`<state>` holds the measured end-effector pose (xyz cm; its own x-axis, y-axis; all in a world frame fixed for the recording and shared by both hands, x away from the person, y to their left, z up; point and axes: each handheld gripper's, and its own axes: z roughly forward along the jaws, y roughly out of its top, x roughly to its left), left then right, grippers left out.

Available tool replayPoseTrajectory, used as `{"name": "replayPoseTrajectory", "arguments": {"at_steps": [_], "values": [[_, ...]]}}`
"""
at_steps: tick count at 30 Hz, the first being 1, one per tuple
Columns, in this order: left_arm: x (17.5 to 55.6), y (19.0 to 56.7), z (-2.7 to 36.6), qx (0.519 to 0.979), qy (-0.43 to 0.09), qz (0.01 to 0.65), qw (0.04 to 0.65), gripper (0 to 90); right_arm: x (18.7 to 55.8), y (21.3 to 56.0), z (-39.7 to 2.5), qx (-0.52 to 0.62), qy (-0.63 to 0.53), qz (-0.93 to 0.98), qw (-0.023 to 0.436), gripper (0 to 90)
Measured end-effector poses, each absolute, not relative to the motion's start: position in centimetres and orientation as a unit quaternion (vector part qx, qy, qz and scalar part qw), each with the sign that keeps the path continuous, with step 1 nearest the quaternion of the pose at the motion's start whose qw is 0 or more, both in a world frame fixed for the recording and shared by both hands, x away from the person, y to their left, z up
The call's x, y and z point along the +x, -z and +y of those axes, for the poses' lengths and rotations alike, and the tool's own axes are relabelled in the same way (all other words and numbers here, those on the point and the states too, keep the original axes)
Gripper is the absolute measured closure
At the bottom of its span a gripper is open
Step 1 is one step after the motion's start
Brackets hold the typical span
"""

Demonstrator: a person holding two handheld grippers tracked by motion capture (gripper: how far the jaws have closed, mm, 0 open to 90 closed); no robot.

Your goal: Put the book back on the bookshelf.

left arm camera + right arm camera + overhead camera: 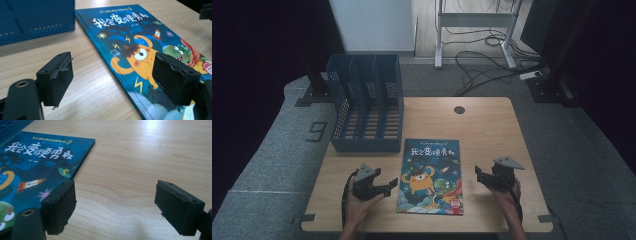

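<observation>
A children's picture book (431, 175) with a dark blue cover and an orange monster lies flat at the table's front middle. My left gripper (384, 189) rests just left of it, held in a hand, jaws pointing at the book. In the left gripper view it (115, 80) is open, with one pad (175, 77) over the book's (140, 40) left edge and the other over bare wood. My right gripper (482, 175) sits a little right of the book, open and empty. In the right gripper view it (118, 208) straddles bare table beside the book (37, 162).
A blue slotted file organizer (364, 107) stands at the table's back left, just behind the book's top left corner. The wooden table (492, 130) has a cable hole (459, 109) at the back. A desk frame and cables (492, 50) lie on the floor beyond.
</observation>
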<state>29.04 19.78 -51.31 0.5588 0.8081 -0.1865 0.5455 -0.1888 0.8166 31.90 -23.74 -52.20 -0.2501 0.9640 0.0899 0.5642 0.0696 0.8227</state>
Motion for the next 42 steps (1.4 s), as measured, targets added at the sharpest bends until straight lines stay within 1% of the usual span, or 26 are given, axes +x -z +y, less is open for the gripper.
{"name": "replayPoseTrajectory", "arguments": {"at_steps": [6, 14, 20, 32, 42], "values": [[29.2, 52.2, 18.2, 0.776, -0.135, 0.438, 0.434, 17.3, 31.7, 51.8, -22.4, 0.546, -0.401, 0.691, 0.252, 16.7], [29.5, 53.1, 17.3, 0.786, -0.110, 0.441, 0.420, 16.8, 31.6, 51.6, -20.6, 0.526, -0.412, 0.703, 0.243, 17.0], [29.5, 53.5, 16.4, 0.794, -0.101, 0.437, 0.410, 16.9, 31.6, 51.7, -19.5, 0.517, -0.415, 0.711, 0.237, 17.1], [29.3, 54.6, 14.6, 0.806, -0.095, 0.435, 0.389, 17.2, 31.7, 52.7, -17.0, 0.499, -0.407, 0.732, 0.221, 16.9], [29.1, 54.7, 14.0, 0.806, -0.100, 0.433, 0.391, 17.3, 31.9, 53.8, -15.0, 0.489, -0.395, 0.750, 0.206, 15.9]]}}
